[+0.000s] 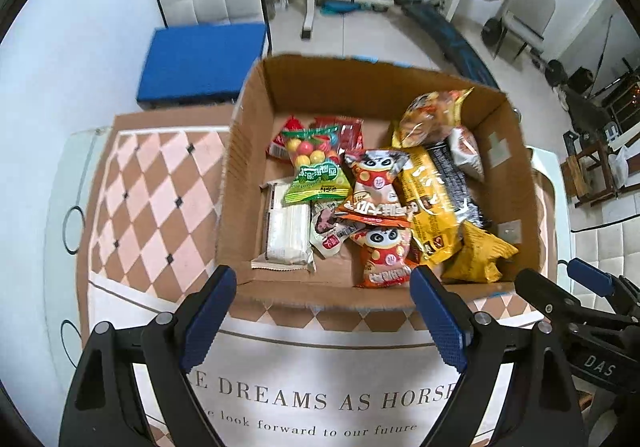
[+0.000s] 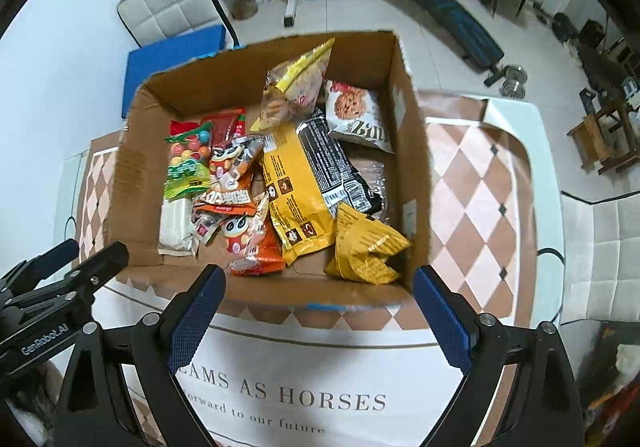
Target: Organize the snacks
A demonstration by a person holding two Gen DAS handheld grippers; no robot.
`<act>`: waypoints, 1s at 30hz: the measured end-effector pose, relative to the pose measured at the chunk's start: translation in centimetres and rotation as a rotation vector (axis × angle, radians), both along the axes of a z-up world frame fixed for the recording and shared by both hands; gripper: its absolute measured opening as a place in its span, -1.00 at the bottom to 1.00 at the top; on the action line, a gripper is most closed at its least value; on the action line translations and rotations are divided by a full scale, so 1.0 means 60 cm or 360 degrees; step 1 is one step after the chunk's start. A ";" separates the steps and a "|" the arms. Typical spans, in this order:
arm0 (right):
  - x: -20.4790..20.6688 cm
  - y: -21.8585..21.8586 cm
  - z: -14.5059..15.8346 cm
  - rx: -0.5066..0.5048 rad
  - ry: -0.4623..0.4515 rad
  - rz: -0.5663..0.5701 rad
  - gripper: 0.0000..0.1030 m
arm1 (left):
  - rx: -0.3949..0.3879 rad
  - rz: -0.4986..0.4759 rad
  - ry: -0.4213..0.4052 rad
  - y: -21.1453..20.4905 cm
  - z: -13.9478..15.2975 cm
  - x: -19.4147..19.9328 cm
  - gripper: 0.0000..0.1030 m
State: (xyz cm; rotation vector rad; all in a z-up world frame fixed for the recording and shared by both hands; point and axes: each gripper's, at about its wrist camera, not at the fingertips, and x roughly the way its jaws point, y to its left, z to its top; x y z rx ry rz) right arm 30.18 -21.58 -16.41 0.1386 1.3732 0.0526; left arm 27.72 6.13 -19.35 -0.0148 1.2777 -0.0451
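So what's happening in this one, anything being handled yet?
Nothing is being handled right now. A person holds two grippers above the near edge of a cardboard box full of snack packets on a patterned tablecloth. The left gripper and right gripper are both open and empty. The green candy bag, long yellow packet and cookie packet all lie inside the box, untouched.
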 end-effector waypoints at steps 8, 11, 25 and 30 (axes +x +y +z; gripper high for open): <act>-0.106 -0.021 0.087 0.0020 -0.0181 -0.0012 0.88 | -0.0017 -0.0017 -0.0162 -0.002 0.077 -0.101 0.73; -0.151 -0.024 0.126 0.0038 -0.0247 -0.0002 0.88 | -0.0019 -0.0028 -0.0227 -0.004 0.110 -0.141 0.73; -0.328 -0.018 0.288 0.0035 -0.0500 0.0034 0.88 | -0.0002 -0.0057 -0.0467 -0.002 0.237 -0.283 0.73; -0.367 -0.020 0.331 0.0022 -0.0567 0.0038 0.88 | 0.0001 -0.0069 -0.0540 -0.005 0.270 -0.313 0.73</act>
